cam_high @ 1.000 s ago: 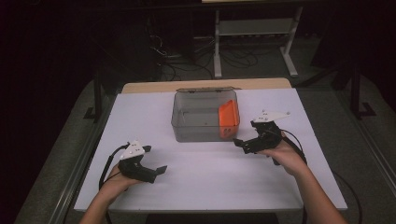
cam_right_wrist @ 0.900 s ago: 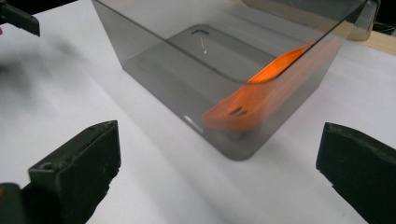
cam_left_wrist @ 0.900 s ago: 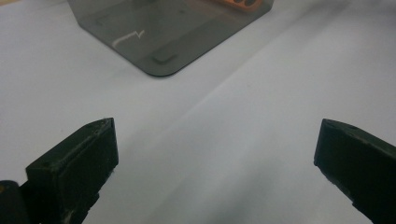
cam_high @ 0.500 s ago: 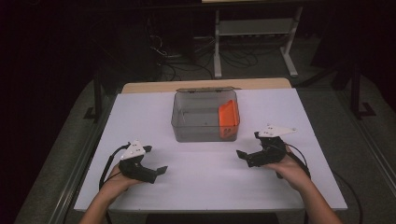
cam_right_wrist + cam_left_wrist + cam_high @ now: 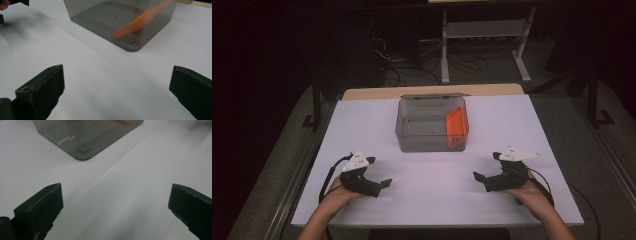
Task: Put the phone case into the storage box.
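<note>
While both tools rest low on the white surface (image 5: 432,180) in the high view, the grey bin (image 5: 432,125) lies ahead between them, an orange piece (image 5: 456,127) leaning inside nearer the right tool (image 5: 484,179); the room behind is dark, with cables. Left tool (image 5: 379,186): its own view shows jaws spread, empty. Right tool's view: likewise spread; best kept clear of the bin's wall.

No readable text, label, brand, number or sign stands on anything here — not on the grey bin (image 5: 431,125), the orange piece (image 5: 457,122) inside it, or the white desk (image 5: 432,190).
</note>
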A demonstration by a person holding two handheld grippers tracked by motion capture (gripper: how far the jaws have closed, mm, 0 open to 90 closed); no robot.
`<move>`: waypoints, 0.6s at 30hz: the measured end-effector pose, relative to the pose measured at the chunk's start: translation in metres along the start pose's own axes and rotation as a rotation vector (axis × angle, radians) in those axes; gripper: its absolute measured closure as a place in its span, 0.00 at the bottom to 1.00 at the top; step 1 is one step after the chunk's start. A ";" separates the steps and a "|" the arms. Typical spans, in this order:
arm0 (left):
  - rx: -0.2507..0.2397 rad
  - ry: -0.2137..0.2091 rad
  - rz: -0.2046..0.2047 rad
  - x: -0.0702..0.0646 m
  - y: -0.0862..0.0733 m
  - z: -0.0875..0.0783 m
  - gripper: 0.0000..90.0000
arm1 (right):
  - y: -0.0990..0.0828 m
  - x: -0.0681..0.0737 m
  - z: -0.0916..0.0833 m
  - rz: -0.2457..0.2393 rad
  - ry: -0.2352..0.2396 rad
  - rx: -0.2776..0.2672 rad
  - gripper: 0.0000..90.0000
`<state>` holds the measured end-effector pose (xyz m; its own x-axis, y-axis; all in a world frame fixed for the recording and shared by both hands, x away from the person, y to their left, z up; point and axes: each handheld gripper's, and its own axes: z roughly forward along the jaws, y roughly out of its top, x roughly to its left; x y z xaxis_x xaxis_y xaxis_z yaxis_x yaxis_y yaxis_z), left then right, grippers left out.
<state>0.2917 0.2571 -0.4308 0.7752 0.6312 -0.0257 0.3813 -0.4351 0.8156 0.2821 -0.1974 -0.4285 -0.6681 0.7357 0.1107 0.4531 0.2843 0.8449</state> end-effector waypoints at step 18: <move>0.006 -0.009 0.010 -0.003 0.001 0.002 0.00 | -0.018 0.001 -0.007 0.009 -0.004 -0.016 0.00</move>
<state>0.2909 0.2530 -0.4313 0.7835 0.6210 -0.0224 0.3762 -0.4453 0.8125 0.2692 -0.2058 -0.4404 -0.6620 0.7404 0.1161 0.4496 0.2683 0.8520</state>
